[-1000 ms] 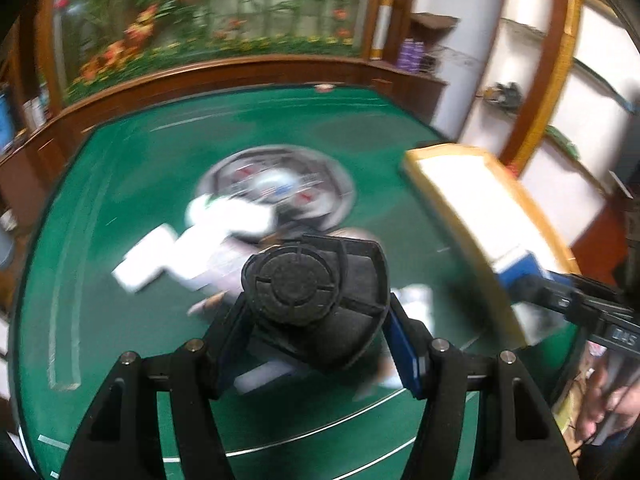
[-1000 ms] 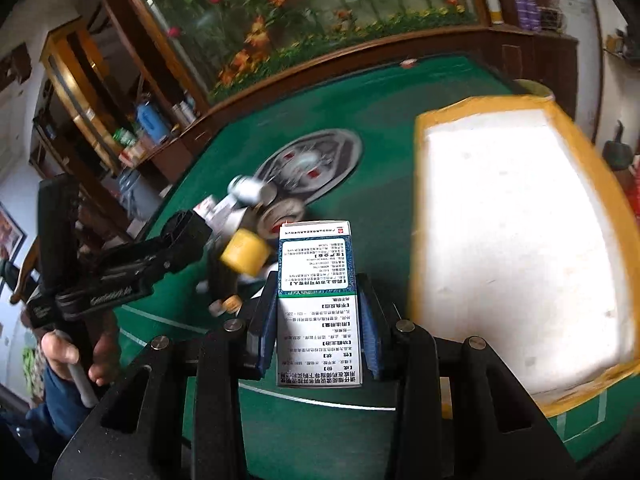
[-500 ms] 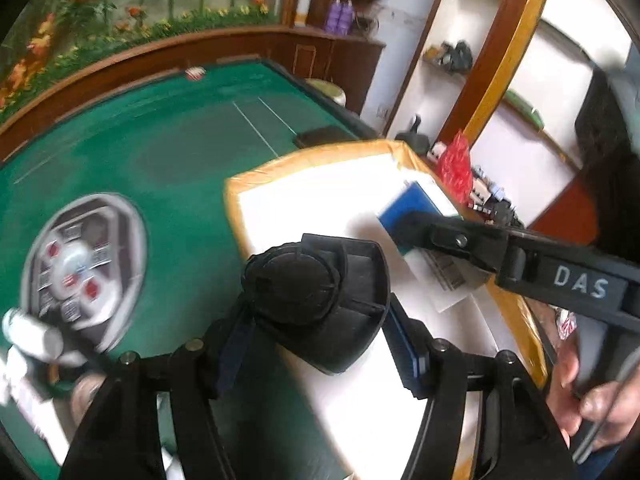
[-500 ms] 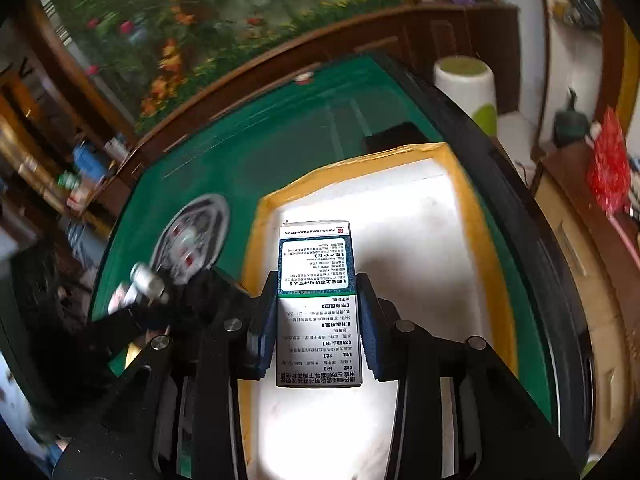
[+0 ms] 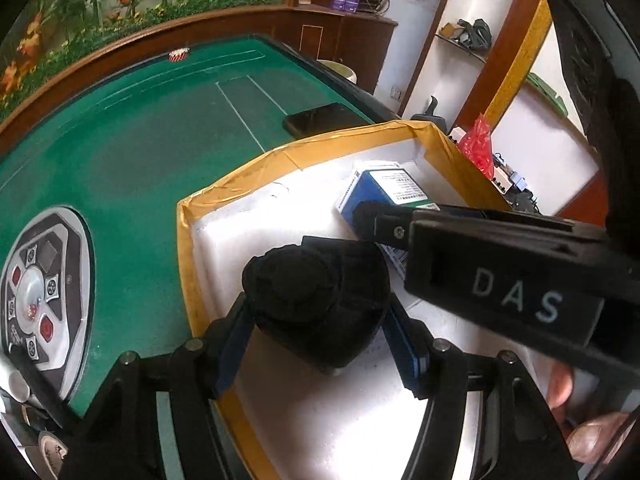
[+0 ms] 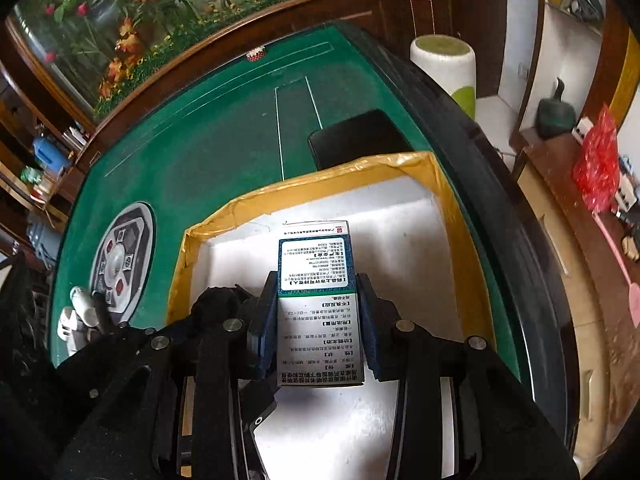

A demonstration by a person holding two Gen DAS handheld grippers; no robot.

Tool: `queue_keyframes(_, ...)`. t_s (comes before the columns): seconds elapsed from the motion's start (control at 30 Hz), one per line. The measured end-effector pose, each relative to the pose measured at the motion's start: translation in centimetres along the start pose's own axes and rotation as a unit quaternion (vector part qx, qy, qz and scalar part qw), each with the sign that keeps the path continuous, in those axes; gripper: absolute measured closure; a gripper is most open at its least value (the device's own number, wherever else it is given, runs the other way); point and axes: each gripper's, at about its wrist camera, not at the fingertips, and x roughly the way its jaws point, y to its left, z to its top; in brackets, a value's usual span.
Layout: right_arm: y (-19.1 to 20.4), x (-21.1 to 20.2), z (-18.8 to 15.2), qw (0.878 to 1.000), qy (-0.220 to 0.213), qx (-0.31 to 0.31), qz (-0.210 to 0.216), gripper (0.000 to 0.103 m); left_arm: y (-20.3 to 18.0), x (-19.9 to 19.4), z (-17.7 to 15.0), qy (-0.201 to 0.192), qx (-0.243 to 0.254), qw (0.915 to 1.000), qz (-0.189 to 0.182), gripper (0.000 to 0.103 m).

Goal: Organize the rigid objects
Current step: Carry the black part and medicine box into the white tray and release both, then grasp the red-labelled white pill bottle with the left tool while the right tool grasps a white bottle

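Medicine box (image 6: 316, 304) clamped in my right claw (image 6: 316, 320), black rounded part (image 5: 320, 300) clamped in my left claw (image 5: 320, 344), both over the foam tray (image 5: 240, 168) on the green surface (image 5: 140, 140). Risk: claws are crowded and could collide on release; the rounded part may roll. A second ago both were over the clutter pile; now at the tray.
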Motion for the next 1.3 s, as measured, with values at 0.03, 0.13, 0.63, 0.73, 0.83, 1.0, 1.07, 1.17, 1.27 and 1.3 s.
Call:
queue_keyframes(0.03, -0.1, 0.1, 0.1, 1.000, 0.002, 0.003, -0.001, 0.068, -0.1, 0.0, 0.1, -0.001, 0.000, 1.0000, -0.002, 0.037)
queue_keyframes(0.13, -0.3, 0.2, 0.1, 1.000, 0.006, 0.005, -0.009, 0.067, -0.3, 0.2, 0.2, 0.003, 0.001, 0.9999, -0.010, 0.032)
queue_keyframes(0.63, 1.5, -8.0, -3.2, 0.993, -0.114, 0.001, -0.013, 0.067, -0.4, -4.7, -2.2, -0.034, 0.004, 0.9980, -0.053, 0.030)
queue_keyframes(0.73, 4.1, -12.6, -5.8, 0.981, -0.194, -0.030, -0.002, 0.067, 0.1, -7.0, -3.2, -0.055, 0.013, 0.9968, -0.057, 0.030)
queue_keyframes(0.83, 6.7, -16.5, -9.2, 0.959, -0.275, -0.067, -0.001, 0.023, 1.3, -9.4, -4.6, -0.077, 0.018, 0.9949, -0.063, 0.030)
queue_keyframes(1.0, 8.4, -17.9, -13.8, 0.929, -0.362, -0.071, 0.043, 0.000, 4.5, -12.9, -7.1, -0.109, 0.014, 0.9919, -0.064, 0.029)
queue_keyframes(1.07, 8.8, -17.3, -13.4, 0.938, -0.338, -0.067, 0.035, 0.000, 5.9, -13.2, -7.5, -0.101, 0.008, 0.9923, -0.071, 0.027)
queue_keyframes(1.17, 8.4, -16.3, -13.1, 0.947, -0.315, -0.040, 0.052, 0.000, 7.4, -13.9, -7.7, -0.118, -0.005, 0.9914, -0.058, 0.027)
queue_keyframes(1.27, 8.6, -16.0, -13.5, 0.953, -0.296, -0.039, 0.058, 0.000, 9.3, -15.0, -8.7, -0.126, -0.012, 0.9900, -0.063, 0.027)
queue_keyframes(1.3, 8.7, -16.0, -13.7, 0.952, -0.295, -0.046, 0.061, 0.000, 10.0, -15.4, -9.0, -0.127, -0.016, 0.9900, -0.059, 0.027)
